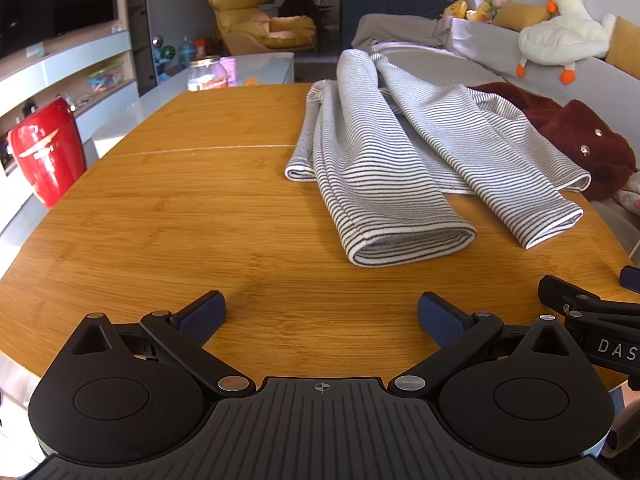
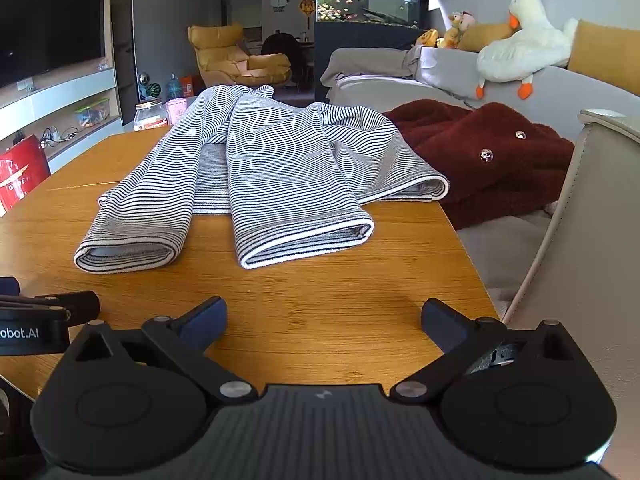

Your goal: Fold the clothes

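Note:
A grey-and-white striped garment (image 1: pixel 392 160) lies on the wooden table (image 1: pixel 180 220), its two sleeves laid forward side by side, cuffs toward me. It also shows in the right wrist view (image 2: pixel 256 172). My left gripper (image 1: pixel 320 316) is open and empty, low over the table, short of the left sleeve cuff (image 1: pixel 412 244). My right gripper (image 2: pixel 324 320) is open and empty, short of the right sleeve cuff (image 2: pixel 308 244). Each gripper shows at the edge of the other's view.
A dark red fleece garment (image 2: pixel 480 156) lies at the table's right edge, half on a grey sofa (image 2: pixel 560 80). A beige chair back (image 2: pixel 592 208) stands at the right. A red appliance (image 1: pixel 48 148) stands left of the table, a jar (image 1: pixel 206 74) behind it.

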The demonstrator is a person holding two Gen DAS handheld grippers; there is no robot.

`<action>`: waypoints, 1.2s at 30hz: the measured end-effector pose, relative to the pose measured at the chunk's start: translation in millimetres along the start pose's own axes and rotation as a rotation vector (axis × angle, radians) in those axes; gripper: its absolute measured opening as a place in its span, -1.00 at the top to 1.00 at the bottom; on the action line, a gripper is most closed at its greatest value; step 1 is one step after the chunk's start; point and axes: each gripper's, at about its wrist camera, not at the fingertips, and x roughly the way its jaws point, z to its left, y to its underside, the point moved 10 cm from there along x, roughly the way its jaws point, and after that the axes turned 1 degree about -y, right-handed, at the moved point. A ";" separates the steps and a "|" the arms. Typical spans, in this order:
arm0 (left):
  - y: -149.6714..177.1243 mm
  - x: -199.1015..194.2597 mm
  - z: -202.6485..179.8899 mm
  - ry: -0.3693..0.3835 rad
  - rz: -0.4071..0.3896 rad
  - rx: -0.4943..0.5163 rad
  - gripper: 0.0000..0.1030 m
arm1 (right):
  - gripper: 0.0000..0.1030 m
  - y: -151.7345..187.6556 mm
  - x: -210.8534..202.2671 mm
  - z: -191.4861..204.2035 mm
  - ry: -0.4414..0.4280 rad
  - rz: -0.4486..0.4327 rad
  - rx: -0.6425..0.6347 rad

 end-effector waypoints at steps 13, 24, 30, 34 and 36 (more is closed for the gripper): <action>1.4 -0.6 -1.4 -0.004 -0.004 -0.001 -1.00 | -1.00 1.3 -2.0 0.1 0.001 -0.010 -0.003; 0.2 0.4 -1.9 0.021 0.004 0.022 -1.00 | -1.00 -1.5 1.3 4.4 -0.038 0.019 -0.026; -19.2 -2.4 2.9 0.110 0.007 -0.006 -1.00 | -1.00 -5.0 2.5 9.3 -0.123 0.018 -0.047; -58.0 -2.2 8.5 0.156 -0.068 -0.013 -1.00 | -1.00 -29.1 6.0 8.3 -0.195 -0.011 0.001; -77.3 7.3 10.5 0.173 -0.082 -0.022 -1.00 | -1.00 -47.0 7.9 6.7 -0.210 -0.047 0.024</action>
